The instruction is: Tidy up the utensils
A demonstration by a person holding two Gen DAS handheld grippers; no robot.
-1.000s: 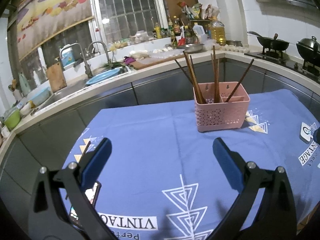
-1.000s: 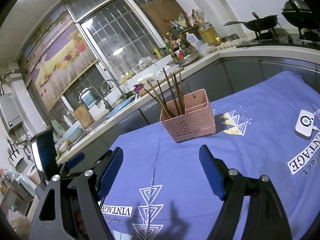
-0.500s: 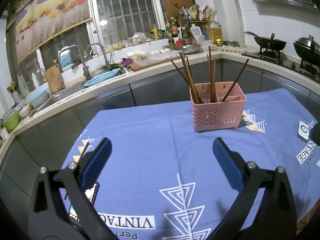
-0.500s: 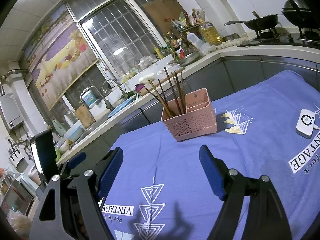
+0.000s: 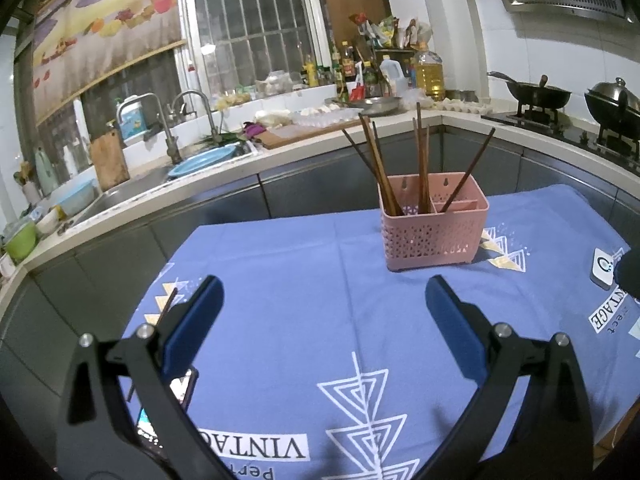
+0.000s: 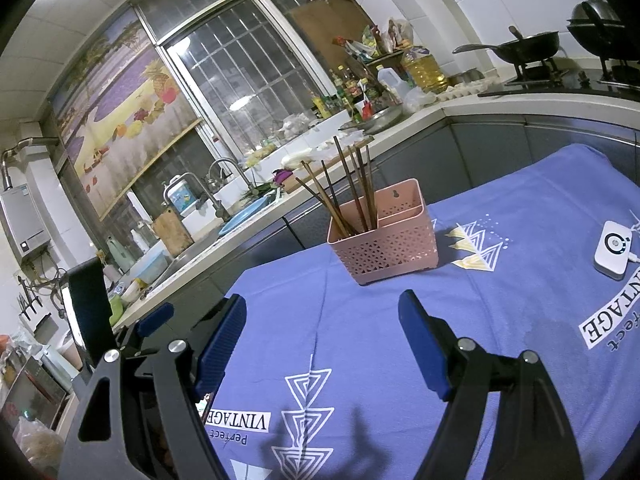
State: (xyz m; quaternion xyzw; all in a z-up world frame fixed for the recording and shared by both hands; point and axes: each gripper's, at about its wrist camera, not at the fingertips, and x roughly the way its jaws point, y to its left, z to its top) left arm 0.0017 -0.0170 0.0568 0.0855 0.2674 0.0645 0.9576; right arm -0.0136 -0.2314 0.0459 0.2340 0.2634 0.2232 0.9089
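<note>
A pink perforated utensil holder (image 5: 434, 232) stands on the blue tablecloth (image 5: 304, 288), with several brown chopsticks (image 5: 380, 168) upright in its compartments. It also shows in the right wrist view (image 6: 384, 240) with its chopsticks (image 6: 352, 188). One loose chopstick (image 5: 165, 307) lies on the cloth at the left, partly hidden behind my left finger. My left gripper (image 5: 322, 312) is open and empty above the cloth, short of the holder. My right gripper (image 6: 324, 332) is open and empty too; the left gripper's body (image 6: 156, 320) shows at its left.
A white remote-like device (image 6: 612, 250) lies on the cloth at the right, also in the left view (image 5: 604, 268). A phone (image 5: 176, 396) lies under my left finger. A counter with sink (image 5: 132, 188) and a stove with wok (image 5: 536, 96) ring the table.
Both views have shifted slightly: the holder sits a little lower and further left in the left view. Both grippers stay open and empty.
</note>
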